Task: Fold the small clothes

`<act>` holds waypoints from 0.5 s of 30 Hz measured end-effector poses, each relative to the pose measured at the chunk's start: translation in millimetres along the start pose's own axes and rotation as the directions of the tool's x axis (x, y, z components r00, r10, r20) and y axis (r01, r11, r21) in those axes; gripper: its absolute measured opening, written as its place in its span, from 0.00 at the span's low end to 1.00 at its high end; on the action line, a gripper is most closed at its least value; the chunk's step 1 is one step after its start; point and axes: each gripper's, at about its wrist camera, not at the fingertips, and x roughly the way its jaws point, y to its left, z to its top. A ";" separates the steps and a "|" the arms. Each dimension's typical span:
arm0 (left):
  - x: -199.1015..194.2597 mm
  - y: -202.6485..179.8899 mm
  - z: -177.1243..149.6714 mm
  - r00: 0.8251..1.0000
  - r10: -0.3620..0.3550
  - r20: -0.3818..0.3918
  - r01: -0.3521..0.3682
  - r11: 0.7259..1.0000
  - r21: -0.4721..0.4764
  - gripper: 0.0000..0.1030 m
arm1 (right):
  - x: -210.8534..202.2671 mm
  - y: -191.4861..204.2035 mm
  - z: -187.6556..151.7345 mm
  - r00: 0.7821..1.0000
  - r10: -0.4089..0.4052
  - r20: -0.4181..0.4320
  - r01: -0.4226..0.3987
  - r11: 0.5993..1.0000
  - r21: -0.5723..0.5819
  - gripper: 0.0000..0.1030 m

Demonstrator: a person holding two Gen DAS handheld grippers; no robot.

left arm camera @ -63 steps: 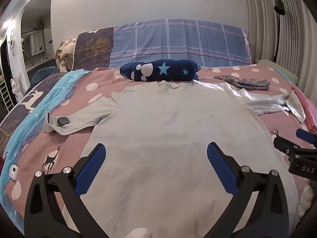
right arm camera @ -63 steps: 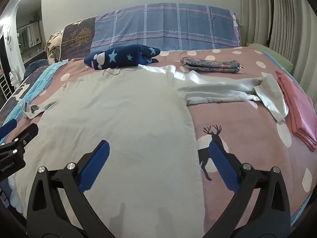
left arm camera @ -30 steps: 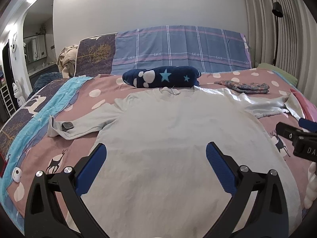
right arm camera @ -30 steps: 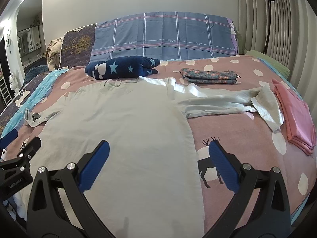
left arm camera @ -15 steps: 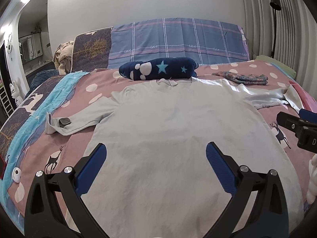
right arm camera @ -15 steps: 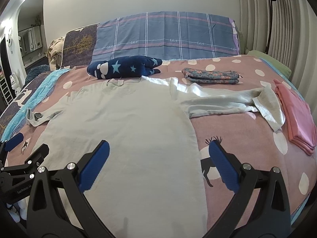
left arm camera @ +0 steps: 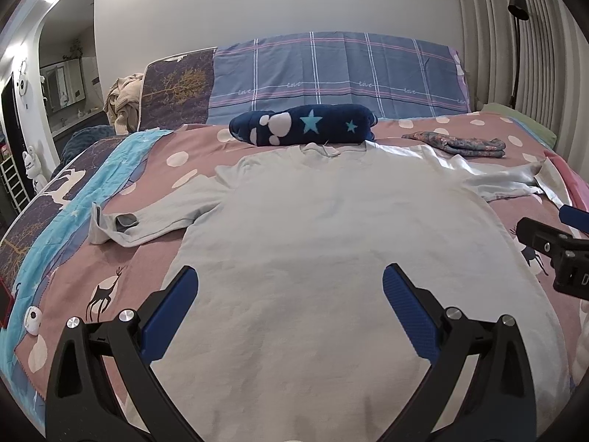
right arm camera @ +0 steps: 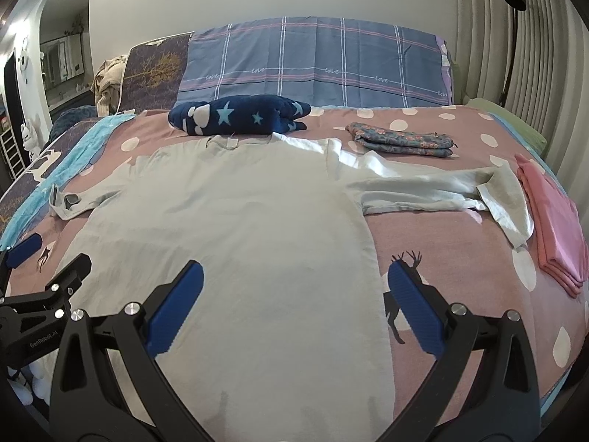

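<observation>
A pale grey long-sleeved shirt (left arm camera: 331, 243) (right arm camera: 239, 228) lies spread flat on the bed, collar at the far end. Its left sleeve (left arm camera: 147, 217) reaches out leftward with the cuff curled. The right sleeve (right arm camera: 434, 188) stretches right and is rumpled, its cuff end folded over. My left gripper (left arm camera: 291, 287) hovers open above the shirt's lower body with nothing between its blue pads. Over the shirt's right hem edge my right gripper (right arm camera: 294, 287) is open too, one pad over cloth and one over the bedspread. Each gripper shows at the other view's edge.
The bed has a pink spotted bedspread (right arm camera: 460, 258) with deer prints. A navy star-patterned bundle (left arm camera: 302, 125) lies just beyond the collar. A folded floral cloth (right arm camera: 401, 140) and a folded pink stack (right arm camera: 552, 217) sit to the right. Pillows line the headboard.
Both cameras shifted slightly over the shirt: first rising, then dipping again. The shirt has not moved and both grippers stayed open.
</observation>
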 end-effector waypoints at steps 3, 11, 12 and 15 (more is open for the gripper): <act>1.5 2.7 -1.0 1.000 0.002 -0.003 -0.002 1.000 -0.003 0.98 | -1.7 6.2 -0.5 1.000 -0.015 0.012 0.016 1.000 -0.026 0.98; 5.2 7.1 -2.9 1.000 0.001 -0.013 -0.001 1.000 -0.011 0.98 | 0.4 15.3 1.8 1.000 -0.012 0.010 0.012 0.998 -0.053 0.98; 5.1 6.8 -2.8 1.000 0.001 -0.013 -0.001 1.000 -0.010 0.98 | 0.8 15.7 1.9 1.000 -0.011 0.008 0.012 0.998 -0.055 0.98; 5.3 6.9 -2.7 1.000 0.000 -0.015 0.000 1.000 -0.012 0.98 | 1.9 18.4 2.5 1.000 -0.010 0.004 0.010 0.998 -0.061 0.98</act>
